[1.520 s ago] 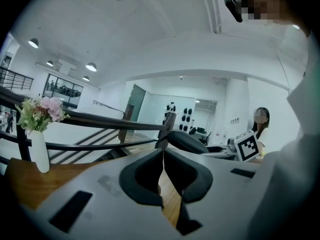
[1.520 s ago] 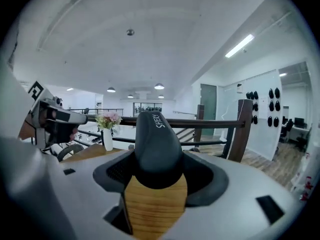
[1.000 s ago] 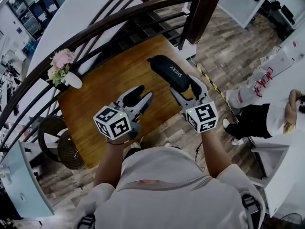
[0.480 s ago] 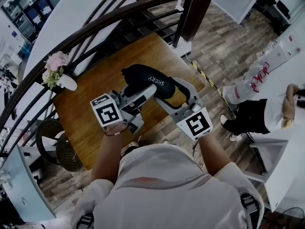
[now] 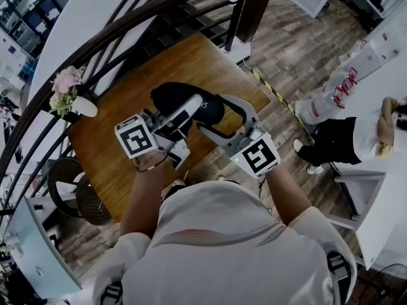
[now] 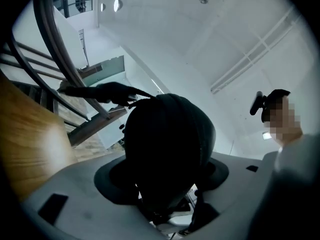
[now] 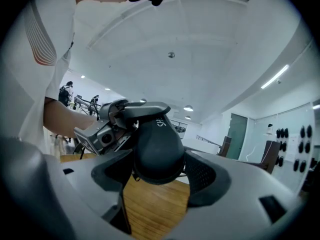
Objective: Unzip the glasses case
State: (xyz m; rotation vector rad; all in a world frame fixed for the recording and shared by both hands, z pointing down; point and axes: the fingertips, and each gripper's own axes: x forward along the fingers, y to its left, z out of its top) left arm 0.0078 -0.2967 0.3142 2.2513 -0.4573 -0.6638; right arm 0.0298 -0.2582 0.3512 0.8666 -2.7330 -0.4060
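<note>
Aloft over the tabletop, case fills both jaws: left gripper closing, right gripper at 3 o'clock opening, probably regripping for unzipping.

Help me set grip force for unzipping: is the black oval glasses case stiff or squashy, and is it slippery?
Probably stiff: the black oval glasses case shows a full domed shape, undented, in every view. Likely light: it sits clear of the wooden table without sagging. Its smooth, rounded end might slip.
</note>
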